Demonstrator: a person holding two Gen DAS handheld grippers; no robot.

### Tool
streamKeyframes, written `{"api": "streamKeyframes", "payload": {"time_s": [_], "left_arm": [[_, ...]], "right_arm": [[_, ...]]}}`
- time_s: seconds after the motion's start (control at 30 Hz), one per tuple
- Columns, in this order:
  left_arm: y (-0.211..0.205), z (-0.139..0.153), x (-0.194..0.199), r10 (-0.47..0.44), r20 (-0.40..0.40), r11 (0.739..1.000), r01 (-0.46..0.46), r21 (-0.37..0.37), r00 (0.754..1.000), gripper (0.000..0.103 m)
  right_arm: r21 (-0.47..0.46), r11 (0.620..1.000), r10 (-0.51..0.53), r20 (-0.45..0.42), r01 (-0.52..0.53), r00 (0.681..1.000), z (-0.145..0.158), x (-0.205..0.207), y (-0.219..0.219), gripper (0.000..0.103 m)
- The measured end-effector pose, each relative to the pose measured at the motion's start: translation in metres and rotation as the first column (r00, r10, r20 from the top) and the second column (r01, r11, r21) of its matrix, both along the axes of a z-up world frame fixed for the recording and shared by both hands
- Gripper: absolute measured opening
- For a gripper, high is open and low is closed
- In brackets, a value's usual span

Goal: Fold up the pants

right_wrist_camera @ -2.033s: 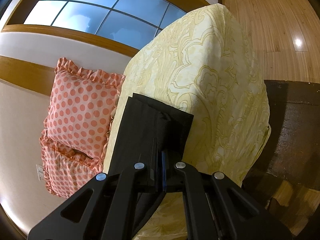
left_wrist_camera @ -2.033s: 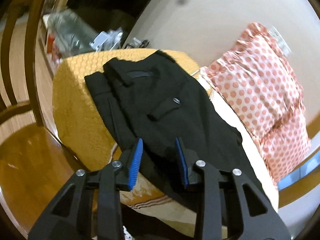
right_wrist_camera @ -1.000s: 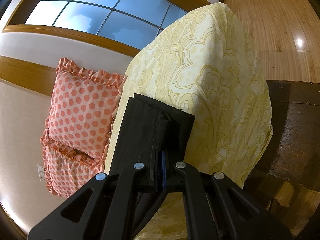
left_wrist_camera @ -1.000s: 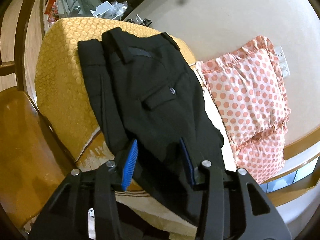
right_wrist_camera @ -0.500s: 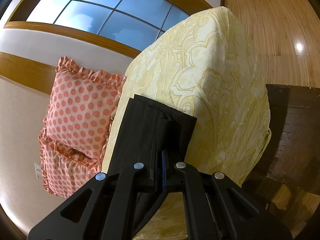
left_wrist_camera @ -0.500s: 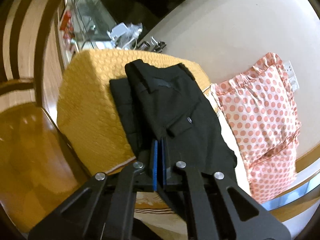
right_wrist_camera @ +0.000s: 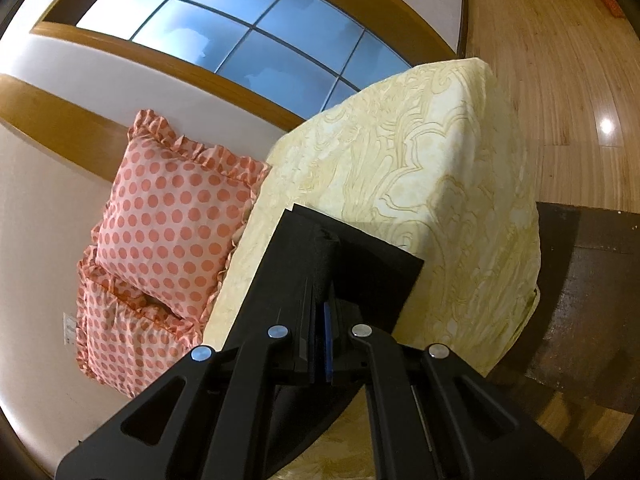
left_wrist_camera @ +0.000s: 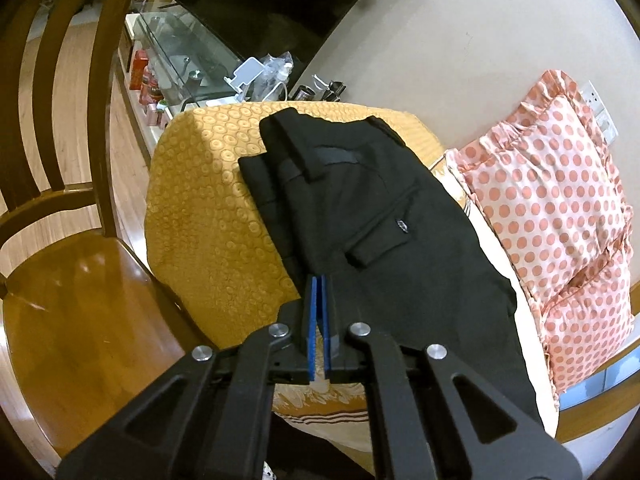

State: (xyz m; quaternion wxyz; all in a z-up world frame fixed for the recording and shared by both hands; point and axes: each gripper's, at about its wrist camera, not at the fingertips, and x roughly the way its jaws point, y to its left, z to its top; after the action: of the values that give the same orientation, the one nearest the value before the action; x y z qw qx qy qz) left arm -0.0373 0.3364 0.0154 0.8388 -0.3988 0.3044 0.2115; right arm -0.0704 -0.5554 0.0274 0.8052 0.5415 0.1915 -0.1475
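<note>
Black pants point(left_wrist_camera: 384, 216) lie lengthwise on a bench with a yellow patterned cover point(left_wrist_camera: 208, 208), waistband at the far end, a back pocket with a button facing up. My left gripper point(left_wrist_camera: 319, 292) has its blue pads pressed together at the near side edge of the pants; whether cloth is pinched between them I cannot tell. In the right wrist view the leg ends point(right_wrist_camera: 360, 264) lie flat on the pale yellow cover point(right_wrist_camera: 440, 184). My right gripper point(right_wrist_camera: 322, 300) is shut on a raised fold of the leg fabric.
A pink polka-dot cushion point(left_wrist_camera: 560, 216) leans on the wall beside the pants, also in the right wrist view point(right_wrist_camera: 172, 216). A wooden chair point(left_wrist_camera: 60, 240) stands left of the bench. A glass cabinet point(left_wrist_camera: 176, 56) with clutter is beyond. A dark wooden table point(right_wrist_camera: 592, 308) is at right.
My left gripper went from open around the pants' side edge to shut and drew back slightly. The right gripper stayed shut on the leg fold, barely moving.
</note>
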Motion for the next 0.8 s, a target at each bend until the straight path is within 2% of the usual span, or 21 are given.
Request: {"api": "streamKeyframes", "payload": {"time_s": [0.07, 0.17, 0.23, 0.37, 0.57, 0.63, 0.67, 0.7, 0.73, 0.77, 0.8], "left_arm": [[0.0, -0.001, 0.0, 0.002, 0.003, 1.0, -0.002, -0.005, 1.0, 0.002], [-0.003, 0.001, 0.0, -0.01, 0.003, 1.0, 0.01, 0.002, 1.0, 0.003], [-0.004, 0.002, 0.0, -0.018, 0.003, 1.0, 0.018, 0.012, 1.0, 0.004], [-0.002, -0.002, 0.001, -0.017, 0.004, 1.0, 0.017, 0.0, 1.0, 0.005], [-0.002, -0.002, 0.003, -0.02, -0.003, 1.0, 0.02, 0.015, 1.0, 0.005], [-0.003, 0.0, 0.002, -0.011, -0.006, 0.999, 0.012, 0.03, 1.0, 0.009], [-0.003, 0.002, 0.001, -0.004, -0.011, 0.999, 0.004, 0.045, 1.0, 0.016], [-0.005, 0.005, 0.0, 0.006, -0.016, 0.998, -0.005, 0.066, 1.0, 0.025], [-0.007, 0.01, -0.002, 0.021, -0.015, 0.995, -0.019, 0.1, 1.0, 0.029], [-0.009, 0.014, -0.004, 0.027, -0.012, 0.992, -0.026, 0.123, 1.0, 0.035], [-0.013, 0.021, -0.005, 0.029, -0.005, 0.988, -0.028, 0.154, 1.0, 0.037]], "right_arm": [[0.003, 1.0, 0.002, 0.006, -0.002, 1.0, 0.002, 0.003, -0.003, 0.003], [-0.034, 0.999, -0.007, 0.06, 0.009, 0.998, 0.017, -0.003, -0.004, 0.003], [-0.065, 0.998, -0.021, 0.03, 0.023, 0.999, 0.019, -0.004, -0.003, 0.003], [-0.047, 0.998, -0.049, -0.032, 0.047, 0.998, -0.003, -0.008, 0.0, 0.003], [-0.044, 0.998, -0.04, -0.06, 0.037, 0.997, -0.011, -0.008, 0.0, 0.003], [-0.053, 0.998, -0.037, -0.068, 0.033, 0.997, -0.01, -0.01, 0.0, 0.004], [-0.058, 0.998, -0.034, -0.077, 0.029, 0.996, -0.008, -0.012, -0.001, 0.005], [-0.069, 0.997, -0.04, -0.08, 0.035, 0.996, -0.005, -0.014, -0.001, 0.009], [-0.1, 0.993, -0.075, -0.088, 0.066, 0.993, 0.0, -0.02, -0.002, 0.012], [-0.129, 0.987, -0.111, -0.096, 0.098, 0.989, 0.004, -0.025, -0.003, 0.024], [-0.157, 0.979, -0.144, -0.097, 0.128, 0.985, 0.008, -0.031, -0.004, 0.046]]}}
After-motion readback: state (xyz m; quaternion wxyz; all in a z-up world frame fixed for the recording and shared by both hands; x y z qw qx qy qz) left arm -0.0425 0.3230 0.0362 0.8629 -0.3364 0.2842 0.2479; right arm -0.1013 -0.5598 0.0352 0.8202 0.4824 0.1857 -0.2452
